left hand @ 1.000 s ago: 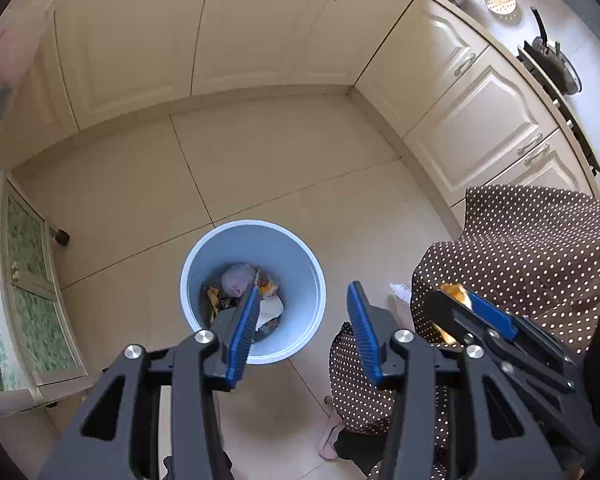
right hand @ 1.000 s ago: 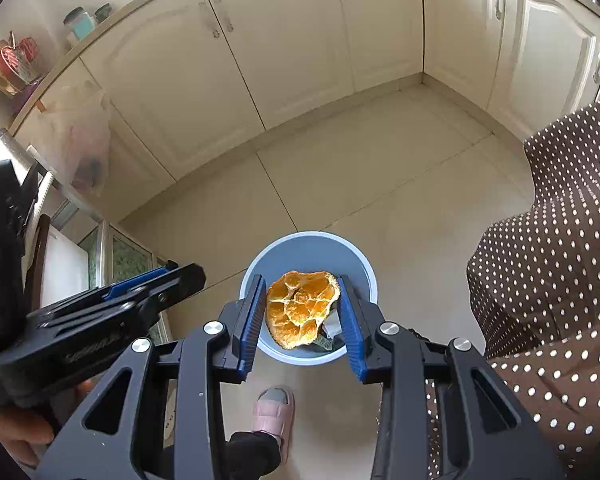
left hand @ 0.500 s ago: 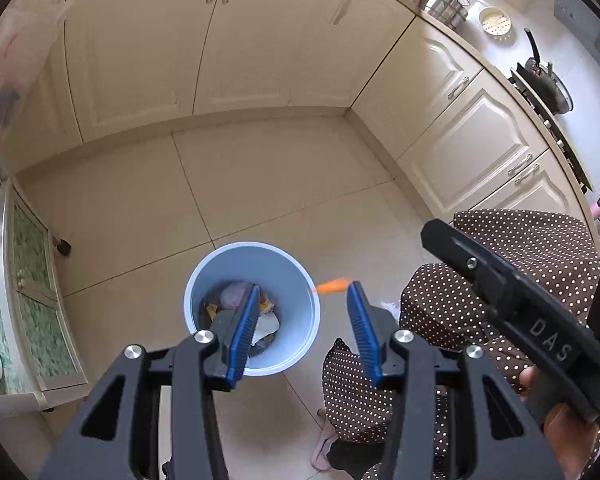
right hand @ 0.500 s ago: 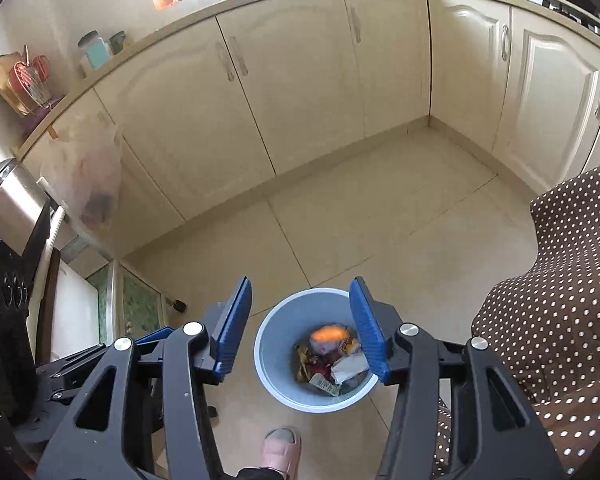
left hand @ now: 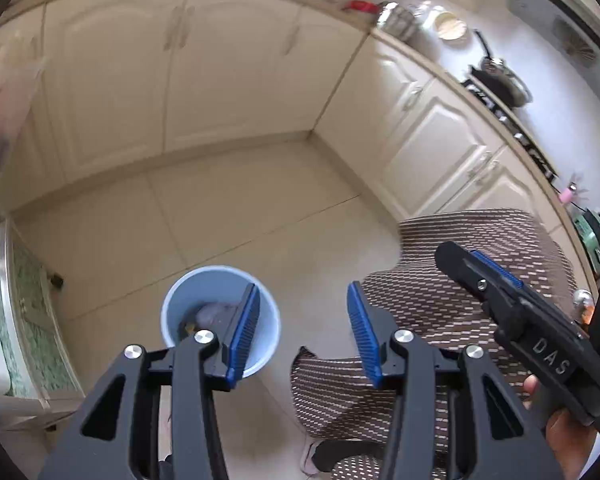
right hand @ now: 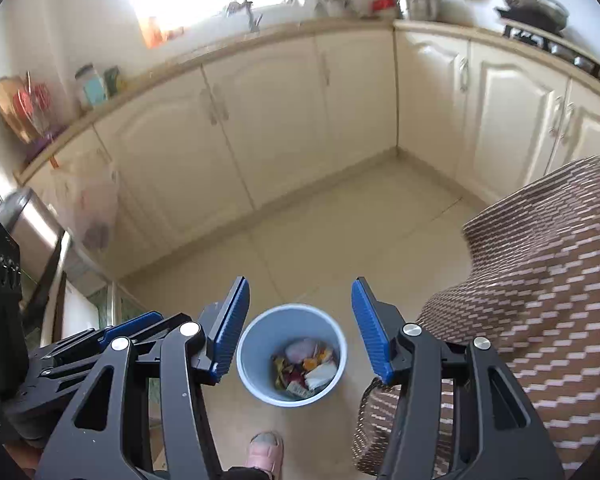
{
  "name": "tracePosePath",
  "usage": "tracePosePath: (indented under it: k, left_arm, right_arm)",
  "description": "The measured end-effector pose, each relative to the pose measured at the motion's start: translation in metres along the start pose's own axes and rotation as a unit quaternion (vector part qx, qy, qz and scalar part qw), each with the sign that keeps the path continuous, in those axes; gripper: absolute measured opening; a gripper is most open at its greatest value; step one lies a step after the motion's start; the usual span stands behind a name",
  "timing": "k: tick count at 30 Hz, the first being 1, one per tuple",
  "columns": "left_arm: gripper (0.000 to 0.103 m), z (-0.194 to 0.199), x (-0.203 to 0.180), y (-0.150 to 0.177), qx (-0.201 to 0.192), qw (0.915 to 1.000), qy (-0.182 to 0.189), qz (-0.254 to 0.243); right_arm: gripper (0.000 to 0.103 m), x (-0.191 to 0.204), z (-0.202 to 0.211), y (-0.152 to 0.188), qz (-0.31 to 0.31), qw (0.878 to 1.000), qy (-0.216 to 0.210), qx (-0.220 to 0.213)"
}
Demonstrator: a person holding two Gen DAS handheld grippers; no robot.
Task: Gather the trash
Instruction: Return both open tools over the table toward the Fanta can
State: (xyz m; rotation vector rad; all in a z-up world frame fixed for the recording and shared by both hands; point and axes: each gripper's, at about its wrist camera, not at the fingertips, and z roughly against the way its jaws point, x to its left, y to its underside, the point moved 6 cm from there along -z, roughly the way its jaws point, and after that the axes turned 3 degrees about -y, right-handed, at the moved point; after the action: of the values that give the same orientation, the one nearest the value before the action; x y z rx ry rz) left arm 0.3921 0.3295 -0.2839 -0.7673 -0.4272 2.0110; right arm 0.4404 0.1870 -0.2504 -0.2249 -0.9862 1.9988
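Note:
A light blue trash bin (right hand: 247,364) stands on the tiled floor, holding mixed trash (right hand: 305,364) with an orange peel piece among wrappers. It also shows in the left wrist view (left hand: 172,312), partly behind a finger. My right gripper (right hand: 298,328) is open and empty, high above the bin. My left gripper (left hand: 303,332) is open and empty, above the floor just right of the bin. The right gripper's body (left hand: 532,320) shows at the right of the left wrist view.
Cream cabinets (right hand: 284,120) line the far wall and right side under a countertop with jars and pans. A brown dotted dress (right hand: 540,280) fills the right. A pink slipper (right hand: 266,450) stands near the bin. A green glass-front cabinet (left hand: 24,320) is at the left.
My right gripper opened and the orange peel dropped into the bin. Both grippers have since risen and tilted up, so the bin looks smaller and lower.

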Motion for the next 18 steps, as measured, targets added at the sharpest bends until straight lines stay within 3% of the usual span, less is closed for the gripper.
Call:
tracePosePath:
  k: [8,13,18]
  left_arm:
    - [0.048,0.051,-0.106,-0.006,-0.038,0.9956,0.042,-0.075]
    - [0.049,0.064,-0.194,0.012,-0.037,0.9866,0.079,-0.138]
    - [0.05,0.063,-0.285,0.04,-0.021,0.972,0.116,-0.203]
  right_arm:
    - [0.056,-0.065,0.126,-0.014,-0.019,0.995,0.042,-0.088]
    - [0.057,-0.131,0.199,-0.001,-0.051,0.986,0.086,-0.13]
    - [0.058,-0.19,0.248,0.016,-0.083,0.977,0.124,-0.15]
